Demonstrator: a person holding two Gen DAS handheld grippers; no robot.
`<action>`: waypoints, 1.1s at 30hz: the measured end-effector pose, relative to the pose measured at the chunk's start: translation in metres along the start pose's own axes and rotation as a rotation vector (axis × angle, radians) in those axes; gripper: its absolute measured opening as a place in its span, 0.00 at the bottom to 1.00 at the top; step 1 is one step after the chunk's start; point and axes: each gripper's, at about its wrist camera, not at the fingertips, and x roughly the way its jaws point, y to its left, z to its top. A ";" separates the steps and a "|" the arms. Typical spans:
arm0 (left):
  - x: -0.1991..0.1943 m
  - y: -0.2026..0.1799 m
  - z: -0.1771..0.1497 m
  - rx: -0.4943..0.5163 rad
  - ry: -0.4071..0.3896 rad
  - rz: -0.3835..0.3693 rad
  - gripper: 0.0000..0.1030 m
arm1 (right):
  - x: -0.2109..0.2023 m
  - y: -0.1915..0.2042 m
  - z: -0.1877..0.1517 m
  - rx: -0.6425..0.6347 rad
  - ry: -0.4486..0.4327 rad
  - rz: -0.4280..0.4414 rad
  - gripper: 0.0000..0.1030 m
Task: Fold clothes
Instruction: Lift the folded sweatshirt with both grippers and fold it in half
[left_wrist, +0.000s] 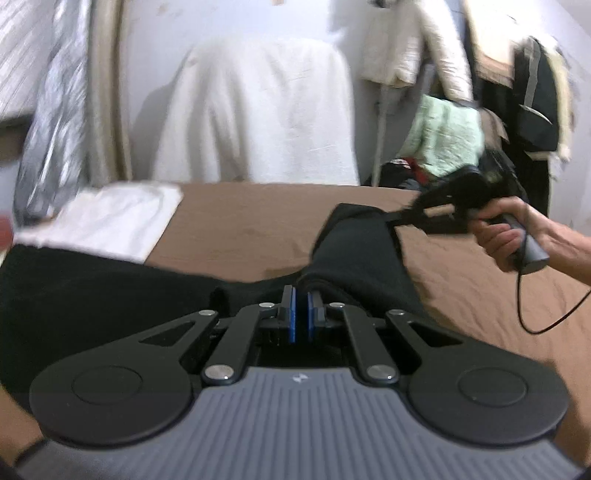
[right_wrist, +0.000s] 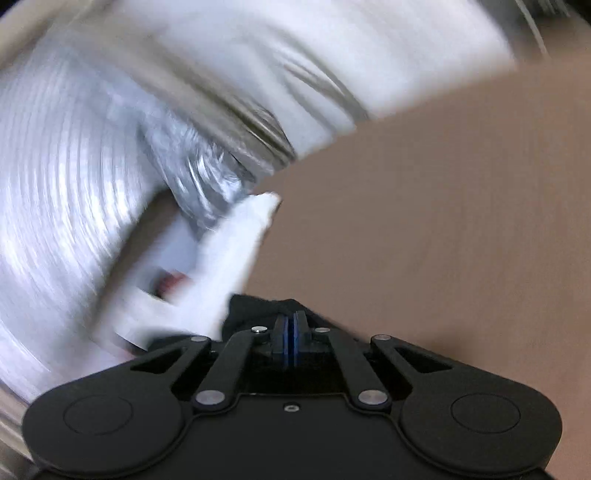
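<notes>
While both claws pinch the same black garment, a fold looks mid-carry over the brown bed.

Closest in, the left gripper (left_wrist: 301, 308) has its blue pads squeezed shut on a bunched edge of the black garment (left_wrist: 110, 295). Further out, the right gripper (left_wrist: 413, 216), in the person's hand (left_wrist: 517, 236), is clamped on another corner, lifted off the brown bedsheet (left_wrist: 258, 221). My guess: both corners need laying down together, evenly. A folded white cloth (left_wrist: 110, 218) sits beyond.
</notes>
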 end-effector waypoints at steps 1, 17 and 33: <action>0.000 0.006 0.000 -0.020 -0.001 0.025 0.01 | 0.004 -0.009 0.002 0.063 0.018 0.009 0.02; 0.022 0.035 -0.012 -0.243 0.090 -0.191 0.01 | -0.008 0.005 -0.015 -0.276 -0.098 -0.605 0.03; 0.148 -0.044 -0.021 -0.366 0.524 -0.694 0.25 | -0.052 0.046 -0.043 0.191 0.113 -0.025 0.53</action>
